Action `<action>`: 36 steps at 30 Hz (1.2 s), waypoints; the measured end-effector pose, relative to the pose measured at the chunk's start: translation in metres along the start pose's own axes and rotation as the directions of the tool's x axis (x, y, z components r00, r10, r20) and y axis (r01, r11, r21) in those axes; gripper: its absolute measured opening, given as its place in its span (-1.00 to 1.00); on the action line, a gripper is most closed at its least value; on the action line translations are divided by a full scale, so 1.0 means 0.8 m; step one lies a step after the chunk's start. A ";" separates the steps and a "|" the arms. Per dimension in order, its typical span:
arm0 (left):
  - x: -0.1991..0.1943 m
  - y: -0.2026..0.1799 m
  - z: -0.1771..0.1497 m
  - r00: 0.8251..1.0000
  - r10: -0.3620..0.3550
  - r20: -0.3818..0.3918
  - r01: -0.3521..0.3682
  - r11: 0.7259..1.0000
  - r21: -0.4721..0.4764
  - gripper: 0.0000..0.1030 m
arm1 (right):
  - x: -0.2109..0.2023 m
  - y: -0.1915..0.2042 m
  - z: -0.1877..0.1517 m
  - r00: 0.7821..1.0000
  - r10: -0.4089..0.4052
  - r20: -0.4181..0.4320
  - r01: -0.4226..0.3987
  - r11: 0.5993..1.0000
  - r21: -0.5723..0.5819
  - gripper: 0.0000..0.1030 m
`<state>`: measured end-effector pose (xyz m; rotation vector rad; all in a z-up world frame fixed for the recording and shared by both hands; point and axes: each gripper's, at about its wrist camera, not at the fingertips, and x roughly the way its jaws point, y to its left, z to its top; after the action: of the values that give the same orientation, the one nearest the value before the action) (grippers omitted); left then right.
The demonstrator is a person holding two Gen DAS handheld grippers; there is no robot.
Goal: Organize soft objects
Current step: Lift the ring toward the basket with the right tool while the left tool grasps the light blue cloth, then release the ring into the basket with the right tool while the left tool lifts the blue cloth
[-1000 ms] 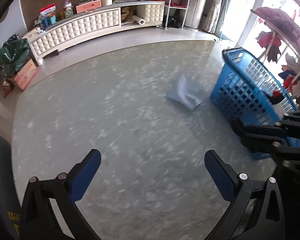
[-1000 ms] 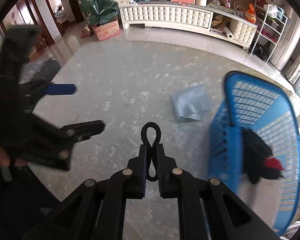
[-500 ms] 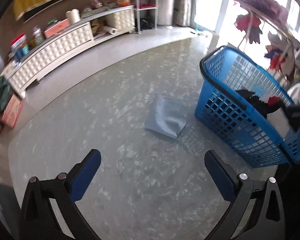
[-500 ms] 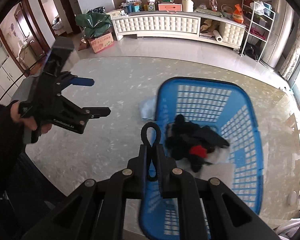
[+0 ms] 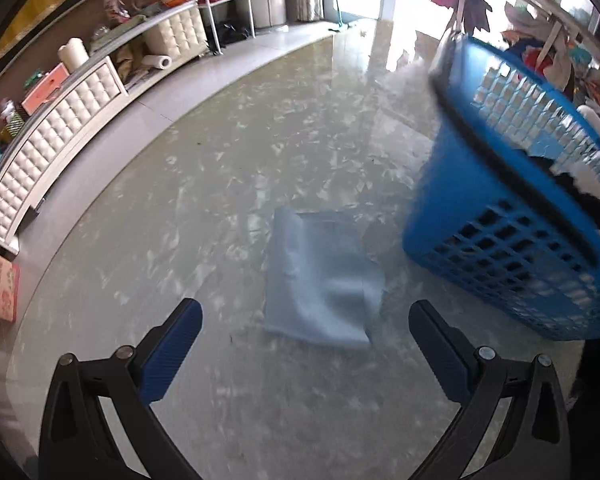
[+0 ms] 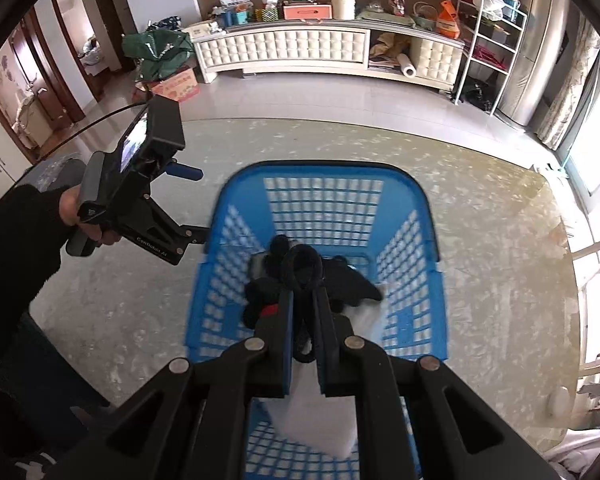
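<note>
A light blue cloth (image 5: pixel 320 276) lies flat on the glossy table, just ahead of my open left gripper (image 5: pixel 305 344) and between its fingers' line. A blue plastic basket (image 5: pixel 512 216) stands right of the cloth. My right gripper (image 6: pixel 303 304) is shut on a black loop-shaped soft item (image 6: pixel 300 268) and holds it over the basket (image 6: pixel 324 176). Inside the basket lie a black soft item with a red patch (image 6: pixel 268 292) and a white cloth (image 6: pixel 324 420). The left gripper also shows in the right wrist view (image 6: pixel 198 204), left of the basket.
A white tufted sideboard (image 6: pixel 284 52) loaded with boxes stands along the far wall, with a white wire shelf (image 6: pixel 488 48) to its right. A clothes rack with hanging garments (image 5: pixel 540 28) is behind the basket. A cardboard box (image 6: pixel 176 84) sits on the floor.
My right gripper moved with the black loop from beside the basket to over its middle. My left gripper swung toward the blue cloth, which is now close in front of it.
</note>
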<state>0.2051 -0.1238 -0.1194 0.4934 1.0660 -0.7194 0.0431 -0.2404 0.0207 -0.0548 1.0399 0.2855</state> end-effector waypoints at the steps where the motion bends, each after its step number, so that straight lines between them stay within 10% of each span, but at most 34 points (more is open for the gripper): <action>1: 0.009 0.002 0.004 1.000 -0.001 -0.008 0.001 1.000 0.007 1.00 | 0.001 -0.001 -0.002 1.000 0.001 -0.003 -0.001 1.000 0.005 -0.83; 9: 0.056 0.009 0.024 0.997 -0.035 -0.062 0.039 0.998 0.051 0.90 | 0.006 -0.016 -0.008 1.000 0.011 -0.026 -0.010 0.999 0.041 -0.83; 20: 0.052 -0.009 0.013 0.997 -0.067 -0.039 0.070 0.995 0.074 -0.69 | 0.009 -0.034 -0.017 0.999 0.012 -0.046 -0.007 0.995 0.097 -0.83; 36: -0.053 -0.039 -0.001 0.996 -0.058 0.073 0.053 0.995 0.080 -0.80 | 0.034 -0.057 -0.031 0.993 -0.026 -0.119 0.042 0.990 0.134 -0.83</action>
<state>0.1694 -0.1322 -0.0818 0.5012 0.9868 -0.8251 0.0472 -0.2832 -0.0193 0.0344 1.1714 0.1813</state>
